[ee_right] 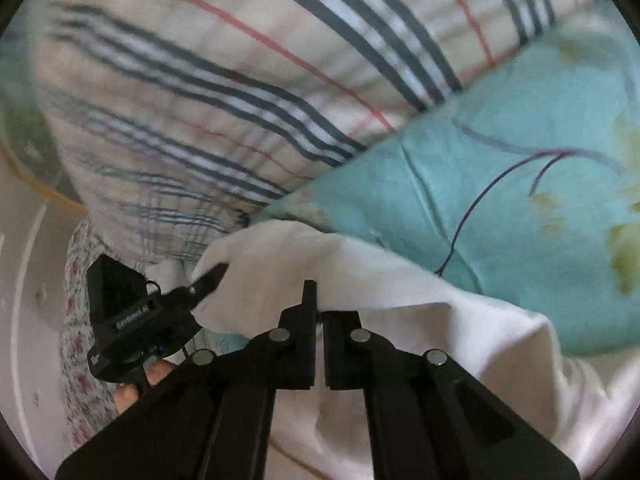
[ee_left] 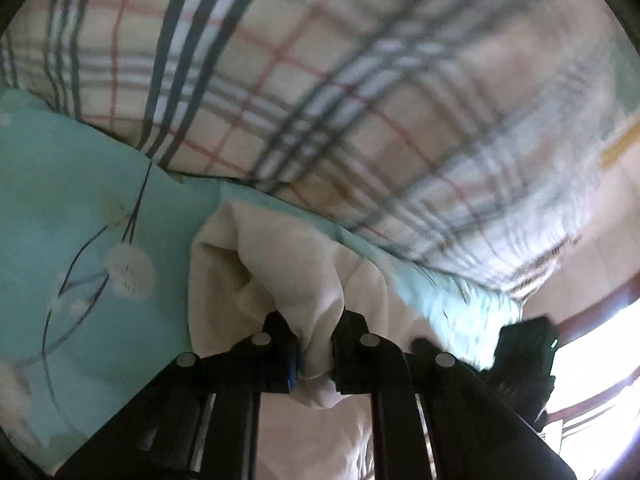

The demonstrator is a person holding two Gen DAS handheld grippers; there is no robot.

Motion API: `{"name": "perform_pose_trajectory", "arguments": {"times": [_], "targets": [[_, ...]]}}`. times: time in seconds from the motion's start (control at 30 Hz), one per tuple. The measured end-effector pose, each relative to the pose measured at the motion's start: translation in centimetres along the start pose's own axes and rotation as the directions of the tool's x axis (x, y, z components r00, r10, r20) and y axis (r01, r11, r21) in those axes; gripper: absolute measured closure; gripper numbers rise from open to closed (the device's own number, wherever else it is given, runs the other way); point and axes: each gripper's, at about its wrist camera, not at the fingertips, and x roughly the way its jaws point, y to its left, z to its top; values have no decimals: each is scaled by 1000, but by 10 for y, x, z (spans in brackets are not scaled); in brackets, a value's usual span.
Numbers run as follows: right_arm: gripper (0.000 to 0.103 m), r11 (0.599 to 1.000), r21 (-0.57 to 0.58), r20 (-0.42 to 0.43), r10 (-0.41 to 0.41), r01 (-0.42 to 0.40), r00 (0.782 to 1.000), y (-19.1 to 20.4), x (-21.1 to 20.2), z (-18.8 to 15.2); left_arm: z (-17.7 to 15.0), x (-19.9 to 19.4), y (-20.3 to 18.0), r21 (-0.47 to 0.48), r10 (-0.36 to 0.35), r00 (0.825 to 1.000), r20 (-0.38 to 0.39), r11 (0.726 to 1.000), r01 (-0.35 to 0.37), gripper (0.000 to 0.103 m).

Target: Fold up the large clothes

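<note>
Dim, motion-blurred fisheye views; window glare lower right.

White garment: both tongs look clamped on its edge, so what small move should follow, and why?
Probably lift both tongs together and draw them apart. The left tongs pinch a bunched fold of the white garment and the right tongs grip its edge, so the cloth needs spreading before any fold.

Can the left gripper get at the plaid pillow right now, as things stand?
Probably not freely. The left gripper is shut on a bunch of the white garment, so its fingers are occupied. The plaid pillow lies just beyond, over the teal floral bedding, with nothing else between.
</note>
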Motion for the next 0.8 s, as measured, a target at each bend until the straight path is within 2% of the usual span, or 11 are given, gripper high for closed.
{"name": "perform_pose_trajectory", "arguments": {"times": [0.1, 0.23, 0.33, 0.5, 0.6, 0.67, 0.8], "targets": [[101, 998, -39, 12, 42, -41, 999, 13, -33, -11, -36, -34, -20, 34, -59, 998, 27, 998, 58, 93], [101, 992, -97, -16, 74, -76, 997, 20, -90, -44, -113, -78, -58, 98, -134, 990, 37, 987, 130, 93], [101, 992, -102, -60, 75, -81, 995, 8, -128, -78, -172, -96, -73, 111, -171, 985, 22, 980, 168, 93], [101, 994, -108, -119, -25, 12, 993, -15, -156, -141, -253, -91, -83, 108, -181, 983, -38, 977, 184, 93], [101, 995, -75, -117, -76, 68, 990, -38, -163, -164, -298, -87, -76, 101, -153, 984, -93, 982, 162, 92], [101, 993, -62, -106, -110, 103, 988, -47, -163, -173, -318, -81, -66, 90, -122, 985, -122, 987, 133, 92], [103, 987, -62, -88, -153, 148, 984, -55, -166, -182, -336, -81, -49, 63, -108, 981, -164, 991, 120, 87]]}}
